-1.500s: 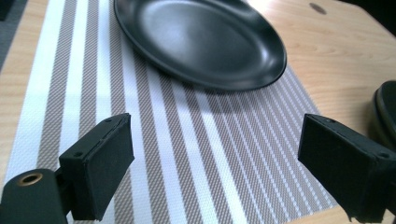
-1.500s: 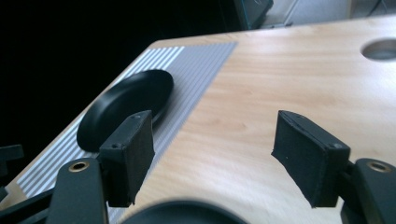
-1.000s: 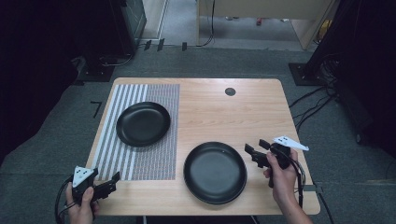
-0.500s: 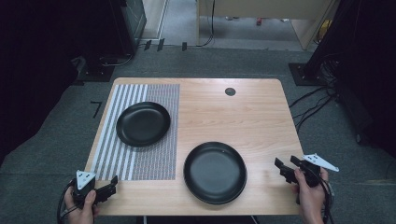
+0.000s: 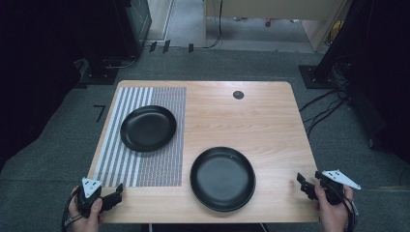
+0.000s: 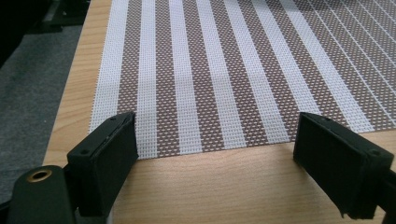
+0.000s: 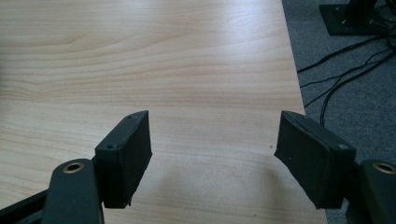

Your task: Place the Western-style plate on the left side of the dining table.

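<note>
Two black plates lie on the wooden table [image 5: 251, 121]. One plate [image 5: 148, 128] rests on a brown-and-white striped placemat [image 5: 159, 169]; the other plate [image 5: 222, 178] sits on bare wood near the front edge. My left gripper [image 5: 115, 195] is at the front left corner, open, its jaws spread over the mat's near edge [image 6: 205, 140] with nothing between them [image 6: 217, 135]. At the front right corner is my right gripper [image 5: 302, 186], open and empty [image 7: 215, 135] over bare wood, to the right of the front plate.
A small black round disc [image 5: 238, 94] sits in the tabletop near the back edge. The table's right edge [image 7: 299, 93] runs close beside my right jaws, with cables [image 7: 345, 70] on the grey carpet beyond. Dark equipment stands at the back left.
My right hand has pulled away from the front plate, going right and back toward the table's front right corner. The left hand has barely shifted. Both plates lie as before.
</note>
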`<state>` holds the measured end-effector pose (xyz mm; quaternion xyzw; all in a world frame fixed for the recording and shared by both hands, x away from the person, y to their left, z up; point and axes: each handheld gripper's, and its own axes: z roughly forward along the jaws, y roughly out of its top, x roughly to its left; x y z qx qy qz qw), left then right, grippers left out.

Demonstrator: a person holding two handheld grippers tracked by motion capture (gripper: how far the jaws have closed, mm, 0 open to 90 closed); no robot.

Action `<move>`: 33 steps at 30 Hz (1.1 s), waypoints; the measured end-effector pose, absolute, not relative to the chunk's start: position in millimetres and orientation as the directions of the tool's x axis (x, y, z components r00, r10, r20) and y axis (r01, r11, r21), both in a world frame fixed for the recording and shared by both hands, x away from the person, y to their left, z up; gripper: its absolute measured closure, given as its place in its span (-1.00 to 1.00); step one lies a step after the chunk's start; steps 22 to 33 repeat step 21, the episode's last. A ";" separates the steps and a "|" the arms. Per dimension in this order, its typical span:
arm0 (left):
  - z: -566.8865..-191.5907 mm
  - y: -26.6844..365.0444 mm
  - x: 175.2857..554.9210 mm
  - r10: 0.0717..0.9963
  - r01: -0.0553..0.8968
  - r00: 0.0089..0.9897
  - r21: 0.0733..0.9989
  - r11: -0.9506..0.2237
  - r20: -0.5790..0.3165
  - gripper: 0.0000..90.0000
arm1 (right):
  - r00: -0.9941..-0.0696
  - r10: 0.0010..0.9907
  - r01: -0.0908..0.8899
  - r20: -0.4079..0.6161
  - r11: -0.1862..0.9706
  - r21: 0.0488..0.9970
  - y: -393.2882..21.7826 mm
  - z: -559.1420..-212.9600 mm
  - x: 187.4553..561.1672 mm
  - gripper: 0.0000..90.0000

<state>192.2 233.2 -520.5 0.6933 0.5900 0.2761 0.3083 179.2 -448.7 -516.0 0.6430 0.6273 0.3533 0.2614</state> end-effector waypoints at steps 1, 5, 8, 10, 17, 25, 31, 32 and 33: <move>-520.7 233.7 192.2 0.988 0.649 0.151 0.753 -0.109 0.013 -0.71 | -0.027 0.991 0.629 0.128 -0.082 0.773 -448.8 -516.8 179.0 -0.42; -521.2 233.9 191.7 0.989 0.646 0.151 0.756 -0.106 0.010 -0.71 | -0.018 0.994 0.644 0.106 -0.069 0.762 -449.5 -520.9 178.6 -0.42; -521.3 234.0 191.6 0.989 0.646 0.150 0.756 -0.106 0.010 -0.71 | -0.014 0.994 0.653 0.107 -0.072 0.754 -449.9 -524.2 178.2 -0.42; -521.4 234.1 191.6 0.988 0.645 0.152 0.756 -0.107 0.009 -0.71 | -0.010 0.995 0.655 0.101 -0.069 0.753 -449.2 -524.1 178.0 -0.42; -521.5 235.5 191.2 0.988 0.642 0.153 0.760 -0.097 -0.003 -0.71 | -0.010 0.997 0.661 0.071 -0.046 0.749 -445.8 -524.3 178.7 -0.43; -520.1 238.6 189.4 0.989 0.625 0.145 0.777 -0.073 -0.023 -0.71 | -0.009 0.996 0.656 0.092 -0.064 0.752 -448.0 -524.2 178.6 -0.43; -520.1 238.6 189.4 0.989 0.625 0.145 0.777 -0.073 -0.023 -0.71 | -0.009 0.996 0.656 0.092 -0.064 0.752 -448.0 -524.2 178.6 -0.43; -520.1 238.6 189.4 0.989 0.625 0.145 0.777 -0.073 -0.023 -0.71 | -0.009 0.996 0.656 0.092 -0.064 0.752 -448.0 -524.2 178.6 -0.43; -520.1 238.6 189.4 0.989 0.625 0.145 0.777 -0.073 -0.023 -0.71 | -0.009 0.996 0.656 0.092 -0.064 0.752 -448.0 -524.2 178.6 -0.43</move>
